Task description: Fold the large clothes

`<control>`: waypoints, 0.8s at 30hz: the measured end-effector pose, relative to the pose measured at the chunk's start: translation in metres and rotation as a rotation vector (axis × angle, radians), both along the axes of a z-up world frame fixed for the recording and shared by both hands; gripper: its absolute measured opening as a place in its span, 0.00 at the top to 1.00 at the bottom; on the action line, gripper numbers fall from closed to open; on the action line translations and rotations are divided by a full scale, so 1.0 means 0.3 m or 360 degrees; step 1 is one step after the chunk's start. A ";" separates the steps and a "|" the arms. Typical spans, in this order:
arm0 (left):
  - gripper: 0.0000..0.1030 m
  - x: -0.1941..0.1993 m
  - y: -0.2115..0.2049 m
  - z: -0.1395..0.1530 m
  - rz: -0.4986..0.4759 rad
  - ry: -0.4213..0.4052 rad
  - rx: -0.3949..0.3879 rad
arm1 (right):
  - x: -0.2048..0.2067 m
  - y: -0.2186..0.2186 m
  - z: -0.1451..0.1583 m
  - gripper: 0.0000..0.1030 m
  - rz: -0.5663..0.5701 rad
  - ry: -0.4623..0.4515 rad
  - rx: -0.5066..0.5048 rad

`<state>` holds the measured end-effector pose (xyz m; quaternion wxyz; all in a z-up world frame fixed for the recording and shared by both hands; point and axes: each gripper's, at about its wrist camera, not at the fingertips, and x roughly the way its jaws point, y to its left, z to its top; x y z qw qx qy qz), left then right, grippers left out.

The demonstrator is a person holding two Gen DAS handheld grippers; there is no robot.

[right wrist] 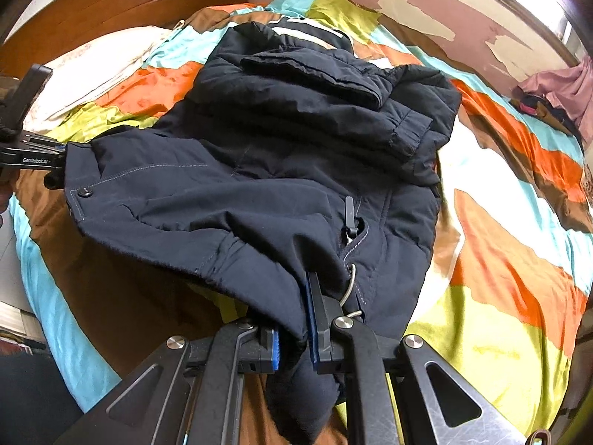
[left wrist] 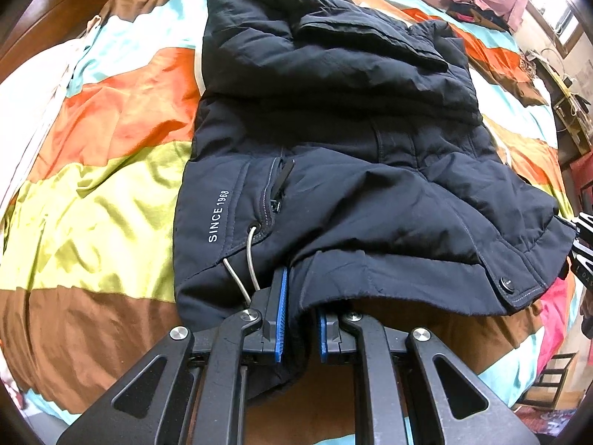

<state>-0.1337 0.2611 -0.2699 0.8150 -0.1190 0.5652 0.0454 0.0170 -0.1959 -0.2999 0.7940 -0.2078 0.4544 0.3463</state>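
Observation:
A dark navy padded jacket (left wrist: 333, 129) (right wrist: 278, 148) lies on the bed with its sleeves (right wrist: 370, 89) folded across the body. Its near hem is raised off the bedspread. My left gripper (left wrist: 302, 296) is shut on the hem beside the pocket zip and the grey elastic cord loop (left wrist: 252, 259). My right gripper (right wrist: 296, 307) is shut on the hem at the other side, by a second cord loop (right wrist: 350, 285). Each gripper also shows at the edge of the other's view: the right gripper (left wrist: 582, 244), the left gripper (right wrist: 37, 159), both at the hem's corners.
A striped bedspread (left wrist: 92, 148) (right wrist: 500, 259) in orange, green, brown and turquoise covers the bed. A white pillow (right wrist: 100, 66) and a wooden headboard (right wrist: 129, 3) are at the far end. Pink and dark clothes (right wrist: 556, 89) lie by the peeling wall (right wrist: 407, 11).

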 end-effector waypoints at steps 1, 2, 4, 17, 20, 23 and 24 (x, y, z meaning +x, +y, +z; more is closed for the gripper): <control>0.89 -0.001 0.000 0.001 0.0005 0.0003 0.0000 | 0.002 0.001 0.000 0.90 0.0007 -0.0001 0.0001; 0.89 -0.002 0.000 0.002 0.0010 0.0007 -0.0004 | 0.005 0.002 0.002 0.90 0.0015 -0.0004 0.0002; 0.89 0.001 0.001 0.002 0.0012 0.0014 -0.0012 | 0.013 0.003 0.009 0.90 0.0019 -0.0012 0.0006; 0.90 0.055 0.032 0.021 -0.0054 0.0026 -0.0049 | 0.052 0.027 0.034 0.90 -0.0070 -0.0008 0.0010; 0.90 0.075 0.042 0.040 -0.0058 0.0001 -0.0054 | 0.068 0.029 0.049 0.90 -0.0094 -0.0010 0.0019; 0.90 0.096 0.051 0.058 -0.0057 -0.0018 -0.0061 | 0.089 0.029 0.068 0.90 -0.0111 -0.0018 0.0031; 0.91 0.106 0.056 0.063 -0.0056 -0.0021 -0.0065 | 0.099 0.030 0.075 0.90 -0.0113 -0.0022 0.0035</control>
